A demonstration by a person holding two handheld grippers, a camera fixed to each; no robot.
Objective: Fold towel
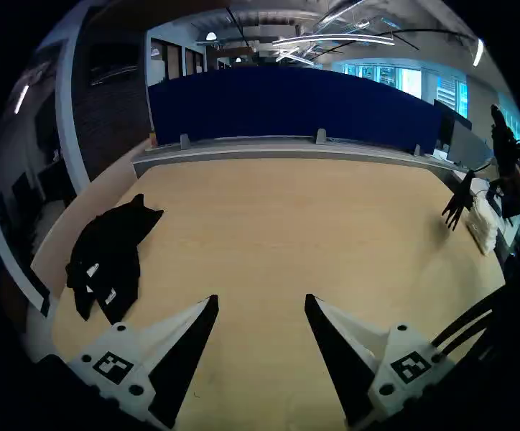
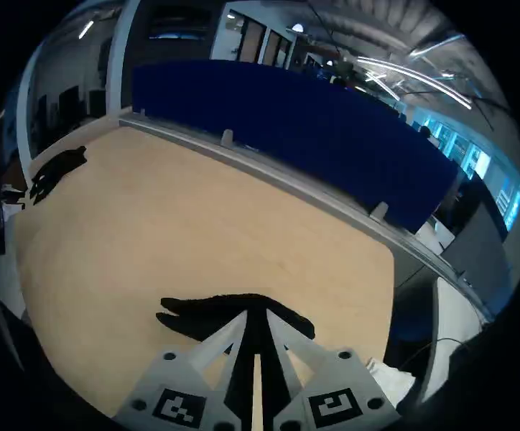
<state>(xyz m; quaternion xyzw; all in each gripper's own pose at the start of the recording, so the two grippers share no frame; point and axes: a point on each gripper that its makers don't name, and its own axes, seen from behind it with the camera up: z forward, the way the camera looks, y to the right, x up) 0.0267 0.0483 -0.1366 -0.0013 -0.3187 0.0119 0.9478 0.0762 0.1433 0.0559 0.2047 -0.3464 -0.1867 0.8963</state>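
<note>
A black towel (image 2: 224,316) lies flat near the right end of the wooden table (image 2: 188,230). My right gripper (image 2: 257,314) is shut on the towel's near edge, its jaws almost touching. From the left gripper view this same towel (image 1: 457,205) is a small dark shape at the far right, with the white right gripper (image 1: 483,224) behind it. My left gripper (image 1: 260,300) hovers open over bare table (image 1: 281,230), holding nothing. A second black cloth (image 1: 109,255) lies crumpled at the table's left end, and it appears again as a small black cloth (image 2: 55,171) far off.
A blue partition (image 1: 289,104) on a grey rail (image 1: 281,149) closes off the table's far side. Black cables (image 1: 475,323) hang at the lower right of the left gripper view. The table's right edge (image 2: 393,287) drops off beside the right gripper.
</note>
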